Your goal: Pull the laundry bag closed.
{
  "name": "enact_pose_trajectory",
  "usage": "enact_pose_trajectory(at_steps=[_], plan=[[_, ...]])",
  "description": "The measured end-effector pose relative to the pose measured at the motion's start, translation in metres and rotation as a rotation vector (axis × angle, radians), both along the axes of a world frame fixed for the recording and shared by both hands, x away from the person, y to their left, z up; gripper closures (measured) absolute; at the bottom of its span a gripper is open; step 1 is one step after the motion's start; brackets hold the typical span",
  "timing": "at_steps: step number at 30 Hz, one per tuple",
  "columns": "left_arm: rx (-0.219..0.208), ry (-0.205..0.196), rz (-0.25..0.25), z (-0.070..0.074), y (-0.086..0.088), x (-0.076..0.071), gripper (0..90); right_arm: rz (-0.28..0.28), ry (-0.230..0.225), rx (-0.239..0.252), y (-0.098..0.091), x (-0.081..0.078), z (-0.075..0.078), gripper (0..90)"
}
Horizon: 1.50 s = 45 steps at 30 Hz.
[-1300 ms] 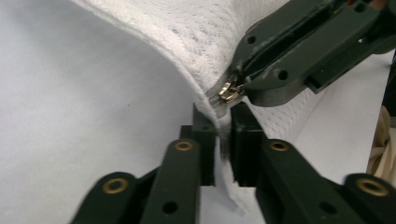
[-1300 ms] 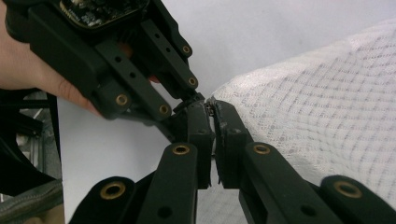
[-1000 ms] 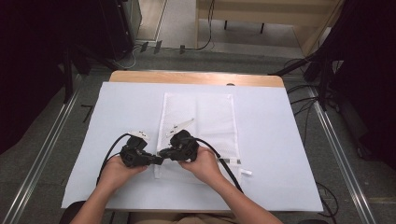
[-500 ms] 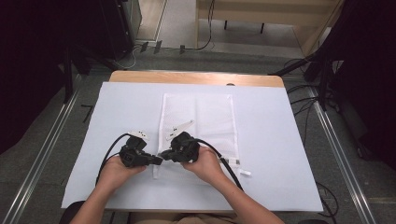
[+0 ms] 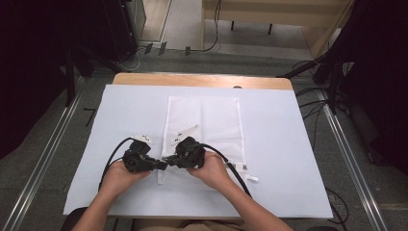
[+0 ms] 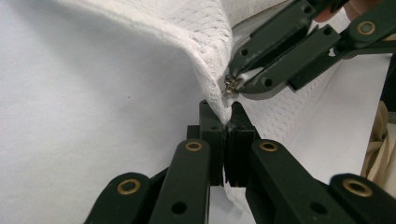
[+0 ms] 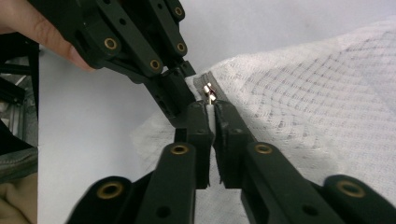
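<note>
- High view: the white mesh bag [image 5: 204, 130] lies flat on the white sheet [image 5: 288, 144] that covers the desk [image 5: 202, 81], its near-left corner raised between the two tools. The left hand-held gripper [image 5: 162, 165] and the right hand-held gripper [image 5: 167, 158] meet tip to tip at that corner, just left of the bag's near edge. Keep both hands low so that the rest of the bag stays flat.
- Left gripper view: the left hand-held gripper [image 6: 226, 126] has its jaws pressed together, pinching the mesh at the bag's edge. The right hand-held gripper [image 6: 238, 84] comes in from the upper right, pinching a white strip beside a small brass zipper pull [image 6: 230, 83]. Hold the fabric right next to the zipper; a grip farther off would let the mesh stretch and bunch.
- Right gripper view: the right hand-held gripper [image 7: 211, 112] is clamped on the white tab at the zipper end [image 7: 208, 91]; the left hand-held gripper [image 7: 180, 91] grips the mesh just beside it. The step in hand appears to be working the zipper along the bag's edge.
- Recommended: keep the left tool as a fixed anchor and draw the right one along the zipper line, not upward, with steady tension. A sideways pull could slip the tab out of the jaws or jam the mesh in the teeth.
</note>
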<state>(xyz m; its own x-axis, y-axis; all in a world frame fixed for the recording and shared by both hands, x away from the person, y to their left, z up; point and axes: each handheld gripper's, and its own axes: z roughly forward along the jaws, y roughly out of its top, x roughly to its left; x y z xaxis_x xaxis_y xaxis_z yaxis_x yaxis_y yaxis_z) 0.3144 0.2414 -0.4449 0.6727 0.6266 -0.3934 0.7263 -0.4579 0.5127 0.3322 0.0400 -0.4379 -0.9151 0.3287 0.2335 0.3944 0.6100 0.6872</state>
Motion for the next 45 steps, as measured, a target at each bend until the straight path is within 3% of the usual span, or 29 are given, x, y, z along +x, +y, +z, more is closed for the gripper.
enact_pose_trajectory(at_steps=[8, 15, 18, 27, 31, 37, 45], plan=[[0.012, -0.007, -0.003, -0.0001, -0.0005, -0.0002, 89.0, -0.023, 0.037, 0.020, 0.0001, 0.0020, -0.0001, 87.2], [0.019, 0.001, -0.004, -0.0007, -0.0013, -0.0005, 89.0, -0.009, 0.026, -0.021, 0.0004, 0.0016, -0.0002, 88.4], [0.014, -0.001, 0.000, -0.0002, -0.0005, -0.0005, 89.0, -0.015, 0.038, -0.028, -0.0008, 0.0018, -0.0003, 88.4], [0.008, -0.002, -0.002, 0.0009, 0.0004, -0.0006, 89.4, -0.022, 0.013, -0.042, -0.0032, -0.0009, 0.0006, 88.7], [0.033, -0.031, -0.015, 0.0005, -0.0012, -0.0020, 88.5, -0.037, 0.034, -0.025, -0.0024, 0.0000, -0.0005, 88.6], [0.014, -0.032, 0.004, 0.0020, 0.0041, -0.0010, 84.3, -0.026, 0.040, -0.029, -0.0040, 0.0017, 0.0009, 88.5], [-0.015, -0.007, -0.002, 0.0030, 0.0030, -0.0004, 88.0, -0.015, 0.046, -0.028, -0.0018, 0.0006, -0.0001, 88.5]])
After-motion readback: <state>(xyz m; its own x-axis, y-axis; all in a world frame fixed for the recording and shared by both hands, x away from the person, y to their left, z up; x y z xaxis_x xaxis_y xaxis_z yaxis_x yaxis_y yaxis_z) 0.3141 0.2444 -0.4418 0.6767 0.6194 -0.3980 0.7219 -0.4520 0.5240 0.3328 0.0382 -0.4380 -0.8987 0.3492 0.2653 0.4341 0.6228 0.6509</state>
